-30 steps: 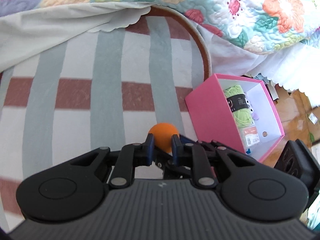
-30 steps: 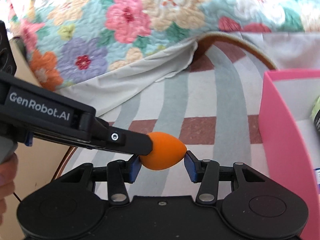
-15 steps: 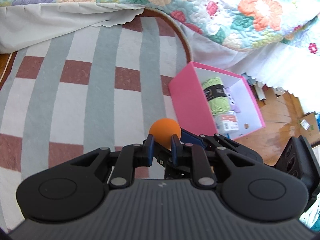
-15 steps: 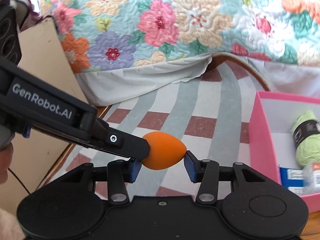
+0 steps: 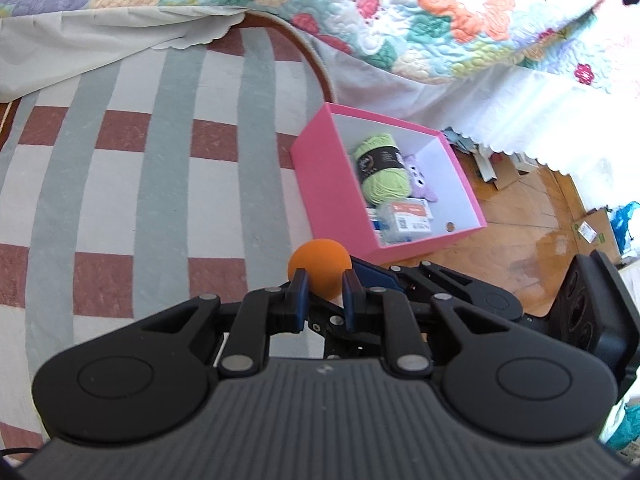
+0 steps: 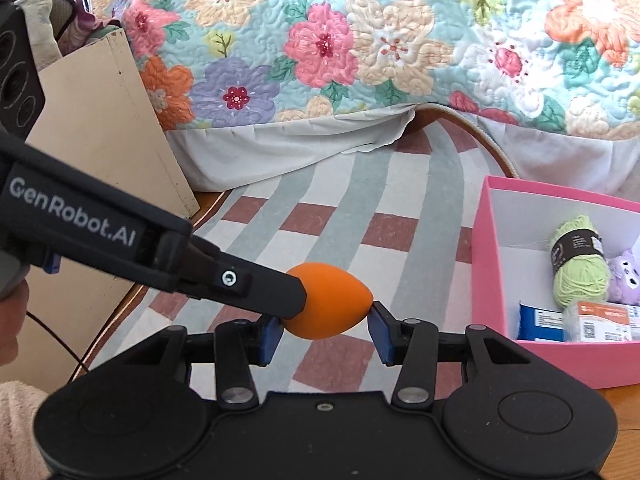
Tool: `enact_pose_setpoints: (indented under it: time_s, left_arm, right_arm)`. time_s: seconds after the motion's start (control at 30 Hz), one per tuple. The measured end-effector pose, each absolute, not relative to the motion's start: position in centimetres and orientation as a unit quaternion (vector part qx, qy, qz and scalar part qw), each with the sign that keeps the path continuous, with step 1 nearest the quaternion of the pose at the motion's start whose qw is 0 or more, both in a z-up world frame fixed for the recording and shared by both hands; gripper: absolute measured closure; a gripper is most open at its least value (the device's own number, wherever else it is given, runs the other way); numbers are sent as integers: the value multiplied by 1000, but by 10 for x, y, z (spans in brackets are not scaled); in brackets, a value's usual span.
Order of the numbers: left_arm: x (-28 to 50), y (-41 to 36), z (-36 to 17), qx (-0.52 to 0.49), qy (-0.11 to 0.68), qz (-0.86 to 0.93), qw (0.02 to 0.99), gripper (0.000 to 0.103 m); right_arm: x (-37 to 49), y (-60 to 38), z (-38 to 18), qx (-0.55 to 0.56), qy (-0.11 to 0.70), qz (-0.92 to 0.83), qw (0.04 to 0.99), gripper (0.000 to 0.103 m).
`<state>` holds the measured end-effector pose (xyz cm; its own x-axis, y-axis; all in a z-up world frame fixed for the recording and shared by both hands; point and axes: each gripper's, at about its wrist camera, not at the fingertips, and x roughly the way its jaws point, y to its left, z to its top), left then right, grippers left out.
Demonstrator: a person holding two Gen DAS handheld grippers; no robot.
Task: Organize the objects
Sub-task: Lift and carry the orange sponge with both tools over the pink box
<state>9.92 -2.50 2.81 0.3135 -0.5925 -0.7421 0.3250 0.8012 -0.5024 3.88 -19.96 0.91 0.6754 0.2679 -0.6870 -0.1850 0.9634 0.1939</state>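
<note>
While both grippers clamp the orange egg-shaped sponge (image 6: 327, 301) at lower centre, the pink box (image 6: 486, 264) waits at right.
The right gripper (image 6: 325, 330) pinches its ends with jaws part open; the left gripper (image 5: 323, 295), nearly shut, nips its blunt end. One should let go before the sponge goes over the box's near wall.

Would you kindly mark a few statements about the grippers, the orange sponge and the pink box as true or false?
1. Both grippers hold the orange egg-shaped sponge. True: the left gripper and the right gripper each pinch it.
2. The sponge lies inside the pink box. False: it is held above the striped rug, outside the box.
3. The box is empty. False: it holds green yarn, a purple plush toy and small packets.
4. A floral quilt hangs beyond the rug. True.
</note>
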Motion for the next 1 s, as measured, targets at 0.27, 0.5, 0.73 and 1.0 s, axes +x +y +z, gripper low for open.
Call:
enact_pose_setpoints:
  time_s: [0.27, 0.5, 0.73, 1.0]
  left_arm:
    - [96, -46, 46, -135, 516, -313, 786, 86]
    - [97, -82, 63, -118, 510, -335, 783, 83]
    - [103, -115, 68, -125, 509, -361, 771, 83]
    - [120, -169, 69, -113, 508, -385, 762, 83]
  right_arm:
    - [29, -219, 31, 39, 386, 102, 916, 51]
    - [25, -243, 50, 30, 375, 65, 924, 51]
    - [24, -276, 62, 33, 370, 38, 928, 51]
    - [26, -309, 67, 25, 367, -28, 929, 51]
